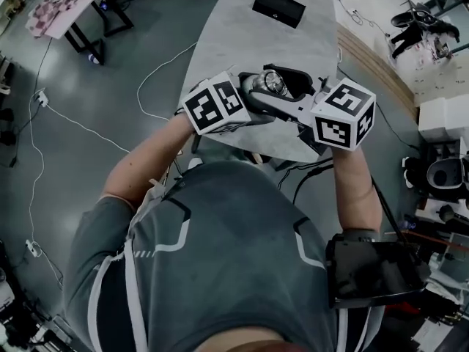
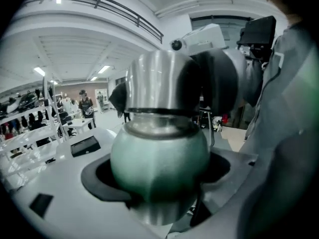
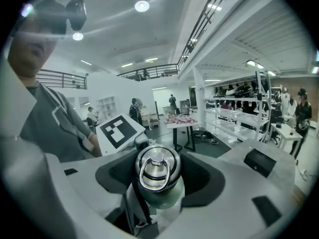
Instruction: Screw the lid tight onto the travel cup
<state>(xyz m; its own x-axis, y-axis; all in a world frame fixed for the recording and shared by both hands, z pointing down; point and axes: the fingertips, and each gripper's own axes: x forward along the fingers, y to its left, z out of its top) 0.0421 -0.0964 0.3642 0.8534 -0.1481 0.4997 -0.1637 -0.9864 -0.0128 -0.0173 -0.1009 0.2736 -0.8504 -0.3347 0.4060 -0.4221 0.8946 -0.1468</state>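
Note:
The travel cup [image 1: 267,85] hangs in the air over the near edge of the pale table [image 1: 242,35], held between both grippers. Its green rounded body [image 2: 159,158] fills the left gripper view, and my left gripper [image 2: 159,183] is shut on it. Above the body sits the steel lid [image 2: 159,81], with the right gripper's dark pads [image 2: 224,81] against its side. In the right gripper view the lid [image 3: 157,168] faces the camera, its ring [image 3: 140,178] lying flat. My right gripper [image 3: 159,178] is shut on the lid. The left gripper's marker cube [image 3: 119,131] shows just beyond.
A black box [image 1: 278,7] lies at the table's far end, also seen as the black box [image 3: 259,162] at right. Cables trail over the floor [image 1: 88,130] at left. A stand with patterned cloth [image 3: 182,119] and several people are farther back.

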